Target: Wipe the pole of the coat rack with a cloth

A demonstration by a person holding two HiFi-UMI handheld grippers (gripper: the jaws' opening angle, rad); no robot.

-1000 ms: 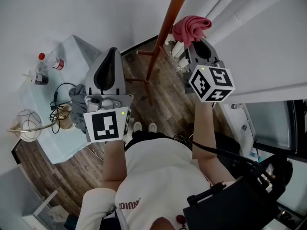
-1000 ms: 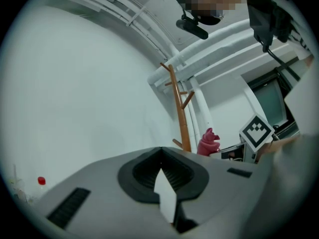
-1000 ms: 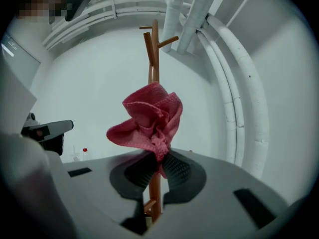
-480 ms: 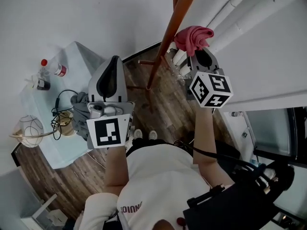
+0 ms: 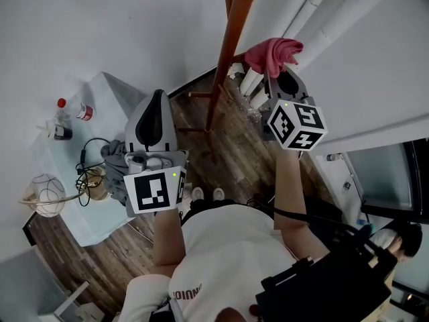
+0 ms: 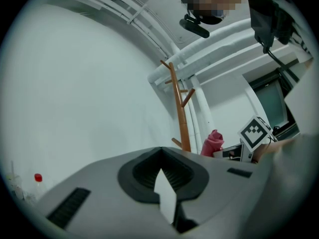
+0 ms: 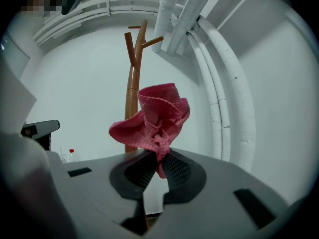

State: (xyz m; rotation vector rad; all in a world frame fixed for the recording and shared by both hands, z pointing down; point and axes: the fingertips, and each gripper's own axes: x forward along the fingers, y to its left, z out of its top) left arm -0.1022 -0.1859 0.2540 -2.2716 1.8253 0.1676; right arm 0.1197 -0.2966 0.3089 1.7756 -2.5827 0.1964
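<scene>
Cloth point(image 7: 158, 114) pink, in R gripper point(image 7: 159, 157) jaws | pole point(image 5: 224, 52) near | L gripper point(image 6: 160, 156) closed

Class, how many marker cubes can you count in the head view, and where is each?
2. One cube sits on the left gripper; the other cube sits on the right gripper, which holds the cloth near the pole. None seems hidden.

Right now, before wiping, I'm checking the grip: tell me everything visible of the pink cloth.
The pink cloth is soft-looking textured fabric, bunched into folds. Its lower end is pinched between the right gripper's jaws; the rest flares loosely above them. It sits beside the wooden pole, not touching it.
</scene>
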